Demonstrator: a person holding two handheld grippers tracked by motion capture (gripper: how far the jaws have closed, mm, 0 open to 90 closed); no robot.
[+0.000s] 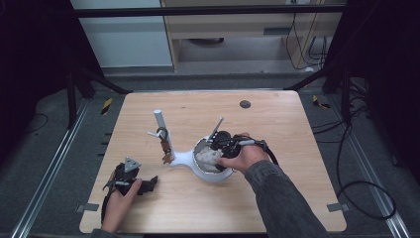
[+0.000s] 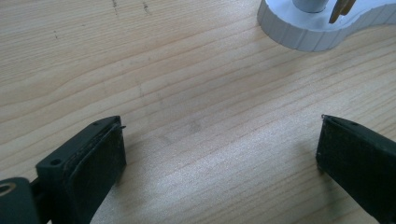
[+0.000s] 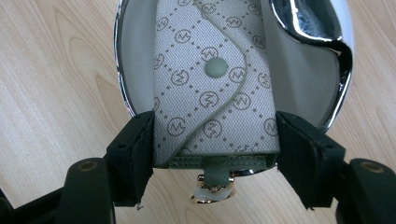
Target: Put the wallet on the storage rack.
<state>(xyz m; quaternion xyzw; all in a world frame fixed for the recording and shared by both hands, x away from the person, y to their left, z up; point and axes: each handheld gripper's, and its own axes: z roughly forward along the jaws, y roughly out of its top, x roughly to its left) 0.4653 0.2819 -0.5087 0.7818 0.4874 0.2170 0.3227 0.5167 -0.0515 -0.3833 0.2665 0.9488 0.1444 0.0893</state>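
Grey patterned pouch [image 3: 212, 88], clamped by right gripper [image 3: 212, 154], perhaps touches chrome-rimmed dish [image 3: 122, 88].

At the middle of the high view we see the stand [image 1: 190, 158] on the tabletop [image 1: 277, 198], its post [image 1: 161, 124] to the left and its dish [image 1: 225, 174] to the right. The pouch [image 3: 210, 84] lies in the dish between the right gripper [image 3: 215, 154] jaws. The left gripper [image 1: 143, 186] rests at lower left, well apart.
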